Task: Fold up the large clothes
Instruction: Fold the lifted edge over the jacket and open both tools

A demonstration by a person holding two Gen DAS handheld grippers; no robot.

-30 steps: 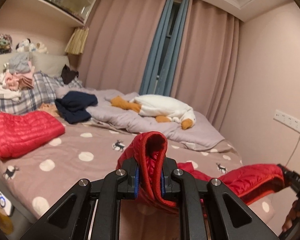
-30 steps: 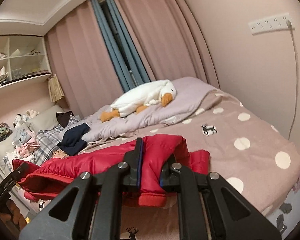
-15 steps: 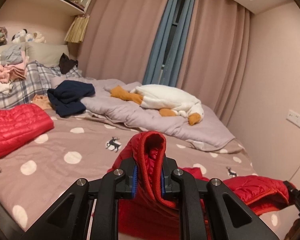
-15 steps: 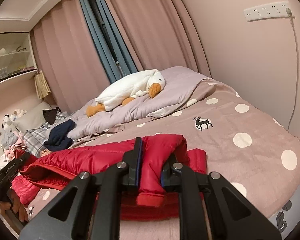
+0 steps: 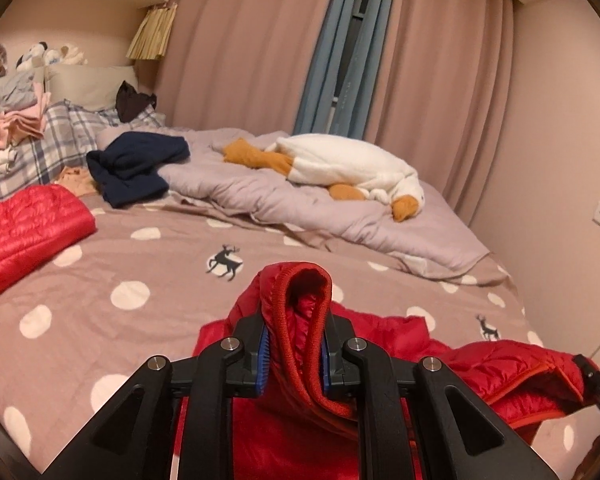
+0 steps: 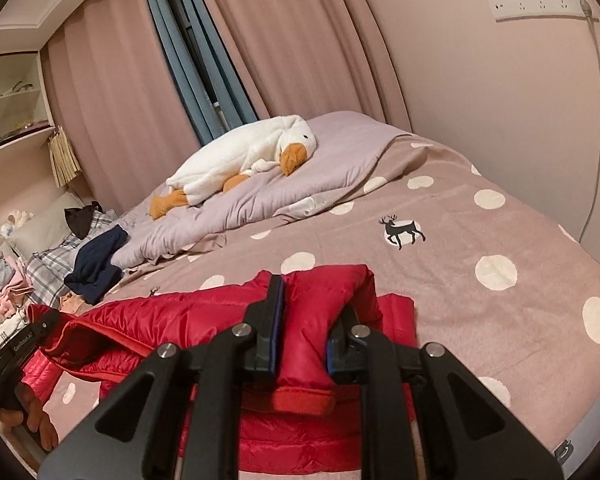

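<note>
A red puffer jacket [image 5: 500,364] stretches between both grippers, low over the spotted bed cover [image 5: 160,264]. My left gripper [image 5: 296,344] is shut on a folded, ribbed edge of it, which loops up between the blue pads. In the right wrist view the jacket [image 6: 180,316] lies partly on the bed. My right gripper [image 6: 304,332] has a thick red fold between its pads; its jaws are opening, and the fabric still fills the gap. The other gripper shows at each view's edge, with a hand [image 6: 32,420] below it.
A second red puffer jacket [image 5: 20,232] lies folded at the left of the bed. Behind are a navy garment [image 5: 136,164], a white plush goose [image 5: 348,164] on a lilac quilt, and piled clothes by the pillows. A wall stands close on the right.
Both grippers have moved forward and down over the bed, bringing the red jacket lower onto the cover. The gap between the right gripper's pads has widened a little.
</note>
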